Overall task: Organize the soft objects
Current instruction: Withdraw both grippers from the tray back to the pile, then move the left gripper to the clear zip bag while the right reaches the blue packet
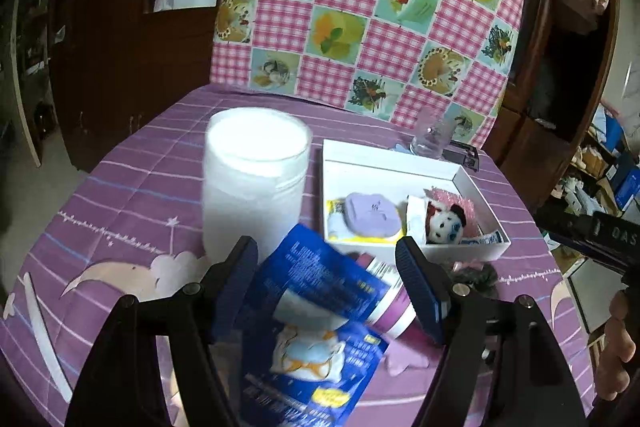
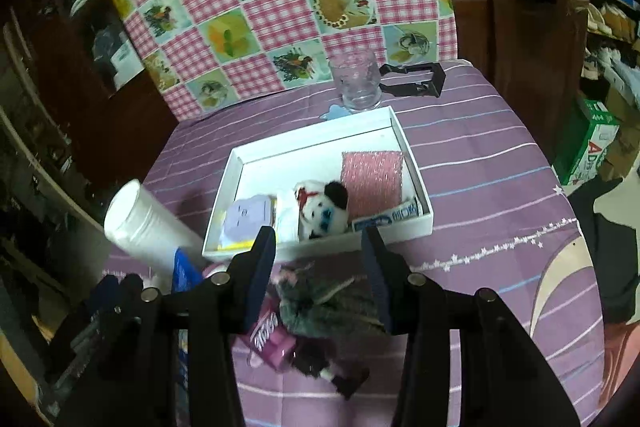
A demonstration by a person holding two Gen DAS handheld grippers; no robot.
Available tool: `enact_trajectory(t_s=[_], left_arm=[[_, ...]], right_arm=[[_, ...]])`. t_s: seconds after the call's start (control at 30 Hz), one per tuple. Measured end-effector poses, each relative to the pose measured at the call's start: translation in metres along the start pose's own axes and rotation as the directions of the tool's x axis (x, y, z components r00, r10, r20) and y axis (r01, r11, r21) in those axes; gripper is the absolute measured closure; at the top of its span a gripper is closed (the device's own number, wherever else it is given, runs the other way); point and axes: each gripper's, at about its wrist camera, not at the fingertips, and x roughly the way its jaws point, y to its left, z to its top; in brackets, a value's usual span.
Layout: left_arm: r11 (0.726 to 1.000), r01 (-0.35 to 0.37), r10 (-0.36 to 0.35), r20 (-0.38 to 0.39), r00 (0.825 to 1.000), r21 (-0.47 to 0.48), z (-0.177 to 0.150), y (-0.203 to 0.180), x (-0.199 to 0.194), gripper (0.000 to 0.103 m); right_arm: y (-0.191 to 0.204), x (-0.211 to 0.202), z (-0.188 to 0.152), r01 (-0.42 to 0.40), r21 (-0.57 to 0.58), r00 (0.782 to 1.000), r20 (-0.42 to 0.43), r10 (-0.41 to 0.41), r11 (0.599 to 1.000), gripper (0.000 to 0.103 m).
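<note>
A white tray (image 2: 416, 183) sits mid-table, already holding a small white plush dog (image 2: 320, 209), a lilac pad (image 2: 244, 219), a pink glittery sponge (image 2: 372, 179) and a blue-and-white sachet (image 2: 386, 221). Just in front of its near wall, still outside it, lie the loose things: a grey furry toy (image 2: 328, 311), a pink packet (image 2: 266, 341) and a blue foil packet (image 1: 316, 311) lying over a pink-and-white tube (image 1: 394, 301).

Your right gripper (image 2: 318, 279) hangs above the grey furry toy with its jaws part-way apart, one on each side; whether the pads press the fur, you cannot tell from this view. Your left gripper (image 1: 328, 291) stands wide apart and released over the blue foil packet, not gripping it.

The step in hand looks like picking the next soft item for the tray. The grey toy seems the likely one: it calls for a firm pinch on the fur, a lift clear of the tray's near wall, and a drop into the bare space at the back.

A tall white container (image 1: 256, 179) stands left of the tray; a clear glass (image 2: 358, 83) and a black clip (image 2: 416, 79) sit behind it on the purple striped cloth (image 2: 480, 155).
</note>
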Motion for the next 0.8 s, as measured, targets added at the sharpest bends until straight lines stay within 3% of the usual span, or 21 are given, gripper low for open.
enact_trajectory(t_s=[0.13, 0.37, 0.5, 0.6, 0.8], left_arm=[[1.0, 0.001, -0.001, -0.004, 1.0, 0.005, -0.014, 0.009, -0.005, 0.031], [0.997, -0.046, 0.046, 0.006, 0.999, 0.064, -0.044, 0.017, -0.007, 0.031], [0.998, -0.038, 0.036, 0.025, 0.999, 0.046, -0.059, 0.026, -0.009, 0.031], [0.993, -0.1, 0.1, 0.002, 0.995, 0.057, -0.071, 0.028, -0.001, 0.031], [0.994, -0.081, 0.082, -0.004, 0.997, 0.077, -0.075, 0.019, -0.005, 0.031]], right_arm=[[0.005, -0.007, -0.02, 0.006, -0.048, 1.0, 0.011, -0.005, 0.999, 0.057], [0.02, -0.009, -0.054, -0.05, -0.132, 0.997, 0.048, 0.057, 0.99, 0.057], [0.032, 0.0, -0.07, -0.073, -0.201, 0.996, 0.04, 0.083, 0.977, 0.057], [0.035, 0.016, -0.082, -0.041, -0.231, 0.999, 0.015, 0.046, 0.972, 0.057], [0.035, 0.021, -0.09, -0.09, -0.235, 0.996, -0.007, 0.091, 0.968, 0.057]])
